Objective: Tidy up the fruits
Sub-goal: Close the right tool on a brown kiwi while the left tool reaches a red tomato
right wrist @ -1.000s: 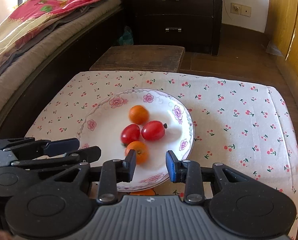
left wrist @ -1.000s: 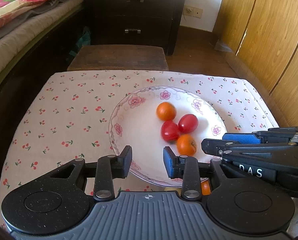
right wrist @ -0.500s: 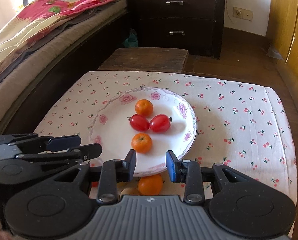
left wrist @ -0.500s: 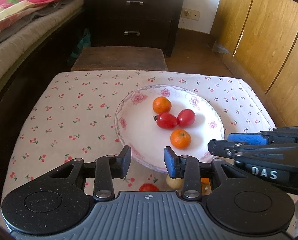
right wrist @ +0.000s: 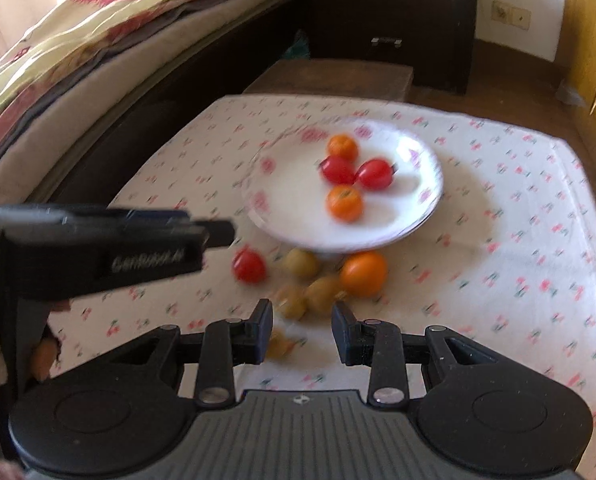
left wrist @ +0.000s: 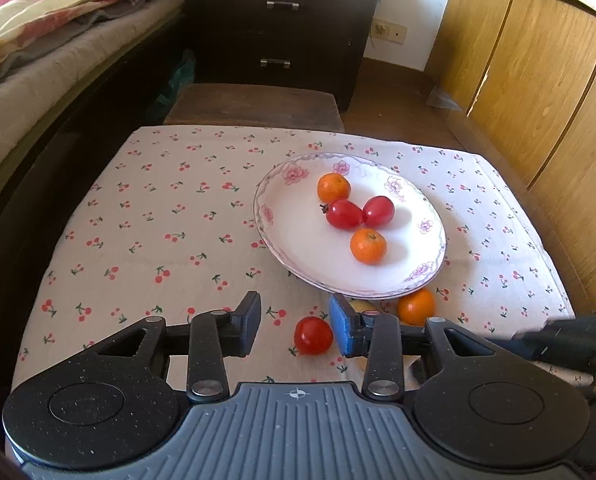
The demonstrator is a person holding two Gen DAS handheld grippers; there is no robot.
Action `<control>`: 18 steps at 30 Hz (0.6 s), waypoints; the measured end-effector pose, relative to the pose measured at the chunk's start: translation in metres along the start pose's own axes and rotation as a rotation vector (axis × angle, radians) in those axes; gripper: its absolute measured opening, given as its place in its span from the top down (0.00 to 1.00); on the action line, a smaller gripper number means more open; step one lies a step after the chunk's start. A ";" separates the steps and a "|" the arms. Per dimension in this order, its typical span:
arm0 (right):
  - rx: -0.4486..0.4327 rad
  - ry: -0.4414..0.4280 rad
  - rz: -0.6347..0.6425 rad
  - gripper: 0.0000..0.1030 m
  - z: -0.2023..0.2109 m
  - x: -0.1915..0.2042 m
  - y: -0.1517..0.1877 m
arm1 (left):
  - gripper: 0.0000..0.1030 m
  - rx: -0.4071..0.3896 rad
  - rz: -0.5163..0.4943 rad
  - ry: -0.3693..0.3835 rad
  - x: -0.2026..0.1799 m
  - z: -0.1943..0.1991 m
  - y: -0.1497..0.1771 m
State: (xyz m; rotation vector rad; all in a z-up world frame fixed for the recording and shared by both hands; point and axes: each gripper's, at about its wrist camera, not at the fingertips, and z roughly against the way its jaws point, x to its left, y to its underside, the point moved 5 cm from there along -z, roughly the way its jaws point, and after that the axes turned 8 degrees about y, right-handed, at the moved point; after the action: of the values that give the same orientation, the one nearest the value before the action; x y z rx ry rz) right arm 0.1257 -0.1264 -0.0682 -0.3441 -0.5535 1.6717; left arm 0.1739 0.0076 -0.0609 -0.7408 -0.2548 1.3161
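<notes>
Tongs hovering empty near the plate

We see the left tongs (left wrist: 294, 326) and right tongs (right wrist: 302, 330) parted, gripping nothing. Just before the plate (left wrist: 298, 240) a loose tomato (left wrist: 313, 335), orange (left wrist: 416, 306) and yellowish fruits (right wrist: 322, 292) lie on the desk (left wrist: 158, 220); four fruits sit on the plate.

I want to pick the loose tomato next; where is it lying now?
In the left wrist view the loose tomato lies on the cloth, in front of the plate, left of the loose orange.
</notes>
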 end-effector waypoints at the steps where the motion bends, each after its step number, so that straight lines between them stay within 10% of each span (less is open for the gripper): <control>1: 0.010 -0.003 0.003 0.67 -0.003 0.004 0.003 | 0.54 0.000 0.001 0.002 0.001 0.001 0.001; 18: 0.067 0.000 0.050 0.69 -0.033 0.022 0.016 | 0.52 0.033 0.017 0.020 0.011 -0.008 0.007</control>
State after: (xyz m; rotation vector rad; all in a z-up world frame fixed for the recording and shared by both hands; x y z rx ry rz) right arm 0.1258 -0.1010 -0.1026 -0.3113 -0.4913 1.7345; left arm 0.1760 0.0159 -0.0732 -0.7286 -0.2107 1.3254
